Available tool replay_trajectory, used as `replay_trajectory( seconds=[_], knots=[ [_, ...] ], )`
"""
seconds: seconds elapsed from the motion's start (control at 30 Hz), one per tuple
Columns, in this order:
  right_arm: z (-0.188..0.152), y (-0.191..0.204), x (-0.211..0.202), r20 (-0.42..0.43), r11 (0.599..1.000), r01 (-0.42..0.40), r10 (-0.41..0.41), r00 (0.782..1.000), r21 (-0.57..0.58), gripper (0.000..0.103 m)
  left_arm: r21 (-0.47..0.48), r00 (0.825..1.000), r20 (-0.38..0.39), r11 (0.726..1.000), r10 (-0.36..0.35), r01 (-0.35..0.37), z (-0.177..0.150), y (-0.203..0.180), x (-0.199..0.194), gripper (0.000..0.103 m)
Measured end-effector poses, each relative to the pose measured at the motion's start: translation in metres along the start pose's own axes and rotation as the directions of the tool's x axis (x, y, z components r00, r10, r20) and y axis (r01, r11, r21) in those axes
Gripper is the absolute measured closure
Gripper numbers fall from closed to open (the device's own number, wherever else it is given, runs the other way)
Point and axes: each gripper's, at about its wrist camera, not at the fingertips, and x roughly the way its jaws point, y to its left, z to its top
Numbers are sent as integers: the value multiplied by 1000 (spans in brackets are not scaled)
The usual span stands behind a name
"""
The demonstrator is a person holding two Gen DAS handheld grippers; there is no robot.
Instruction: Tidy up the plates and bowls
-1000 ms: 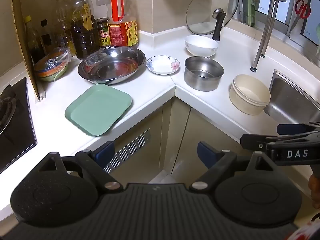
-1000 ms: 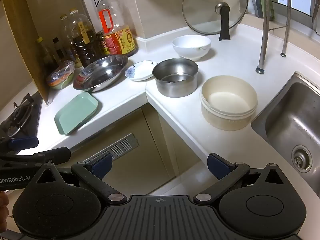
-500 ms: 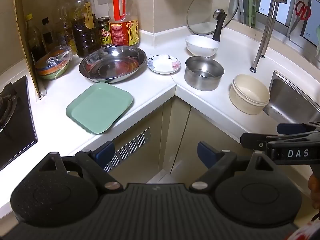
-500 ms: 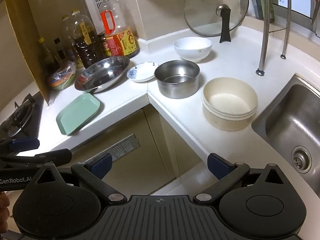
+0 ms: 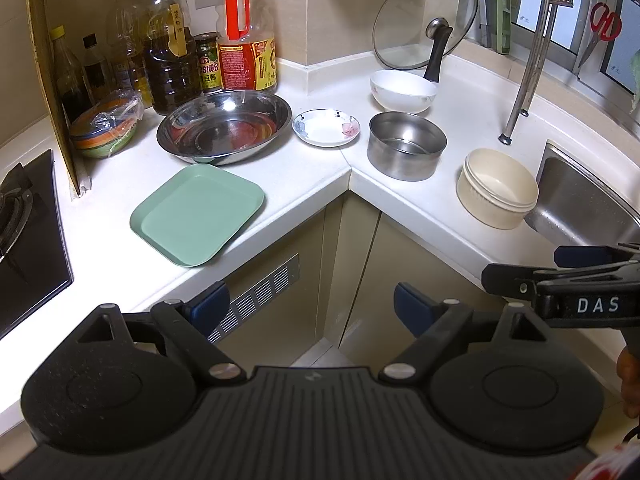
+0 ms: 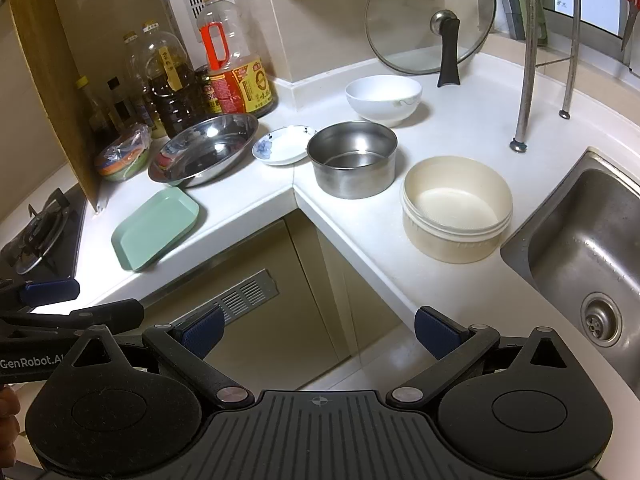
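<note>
While all the dishes are just sitting out on the white corner counter [image 5: 100,216], here's how they're lying relative to the tongs: the mint green tray [image 5: 198,213] is resting up ahead and a bit left of the left gripper [image 5: 308,306], near the counter edge. Just beyond it the big steel basin [image 5: 224,126] is sitting, with the little flowered saucer [image 5: 326,127] just beside its right rim. Further right, straight ahead of the right gripper [image 6: 318,330], the steel pot [image 6: 354,158] is standing near the inner corner, the white bowl [image 6: 383,98] is sitting behind it, and the cream tub [image 6: 456,208] is parked to its right, closest to the sink [image 6: 592,240].

Both tongs are hanging out in front of the cabinet below the counter edge, not touching anything. The left one's blue pads are standing wide apart with nothing between them, and the right one's are spread wide and gripping nothing as well. Each one is poking into the edge of the other's view.

Further out: a glass lid [image 5: 424,20] is leaning against the back wall behind the white bowl, oil bottles [image 5: 168,52] are crowding the far left corner, a wrapped stack of coloured bowls [image 5: 106,128] is sitting left of the basin, and the gas hob [image 6: 38,232] is off to the far left
</note>
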Motion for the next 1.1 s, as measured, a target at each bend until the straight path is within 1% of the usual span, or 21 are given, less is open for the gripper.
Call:
replay_trajectory(
  seconds=[0.17, 1.1],
  knots=[
    [0, 0, 0, 2, 1000, 0, 0, 1000, 0, 2, -1, 1000, -2, 1000, 2, -2, -4, 1, -3, 15],
    [3, -2, 0, 3, 1000, 2, -2, 1000, -2, 2, -3, 1000, -4, 1000, -2, 2, -3, 1, -2, 15]
  ],
)
